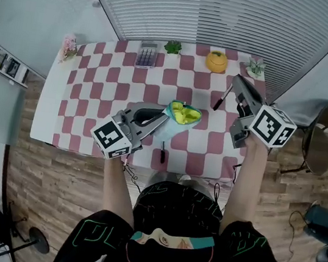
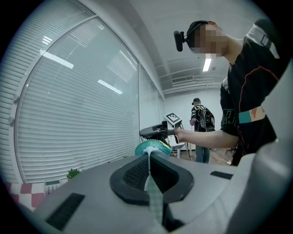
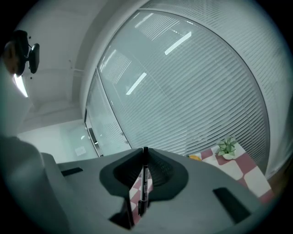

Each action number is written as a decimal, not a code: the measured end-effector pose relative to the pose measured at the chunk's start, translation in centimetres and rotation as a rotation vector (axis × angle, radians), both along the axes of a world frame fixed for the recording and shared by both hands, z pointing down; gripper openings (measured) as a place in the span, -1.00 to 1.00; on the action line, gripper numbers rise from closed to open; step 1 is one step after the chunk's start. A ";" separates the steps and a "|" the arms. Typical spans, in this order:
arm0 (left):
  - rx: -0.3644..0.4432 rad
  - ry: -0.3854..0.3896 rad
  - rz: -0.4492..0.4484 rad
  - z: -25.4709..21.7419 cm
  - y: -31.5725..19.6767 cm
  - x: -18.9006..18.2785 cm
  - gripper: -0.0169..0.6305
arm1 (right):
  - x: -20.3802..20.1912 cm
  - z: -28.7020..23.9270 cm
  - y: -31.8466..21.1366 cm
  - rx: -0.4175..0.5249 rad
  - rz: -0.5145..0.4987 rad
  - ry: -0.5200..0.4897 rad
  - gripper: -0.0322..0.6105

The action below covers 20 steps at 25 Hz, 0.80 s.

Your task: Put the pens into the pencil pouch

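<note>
Your left tool [image 1: 158,118] is shut tight on the edge of the pouch [image 1: 182,114]. It holds the pouch over the front middle of the table [image 1: 97,86]. The pouch mouth is open and looks yellow inside, but you cannot tell what is in it. Your right tool [image 1: 236,79] is closed on a black pen [image 1: 221,99] over the right side. Another pen [image 1: 161,155] lies near the front edge.
</note>
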<state>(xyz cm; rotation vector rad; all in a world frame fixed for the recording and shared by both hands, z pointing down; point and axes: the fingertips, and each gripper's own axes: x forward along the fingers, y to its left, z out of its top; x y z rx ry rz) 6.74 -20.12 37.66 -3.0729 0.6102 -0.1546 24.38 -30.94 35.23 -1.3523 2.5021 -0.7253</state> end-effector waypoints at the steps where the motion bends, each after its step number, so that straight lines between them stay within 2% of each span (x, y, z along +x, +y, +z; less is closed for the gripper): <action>1: 0.001 -0.004 0.007 -0.1 -0.1 0.3 -0.95 | 0.2 -0.5 0.4 0.018 0.004 -0.021 -0.78; 5: 0.003 -0.023 0.035 -0.1 -0.3 1.3 -0.95 | 0.9 -2.6 1.9 0.079 0.011 -0.083 -0.78; 13: 0.006 -0.045 0.084 -0.2 -1.1 3.2 -0.95 | 0.7 -6.9 3.6 0.186 -0.011 -0.142 -0.78; 20: 0.011 -0.052 0.093 -0.6 -1.5 3.5 -0.95 | -0.9 -8.8 4.2 0.227 -0.070 -0.175 -0.78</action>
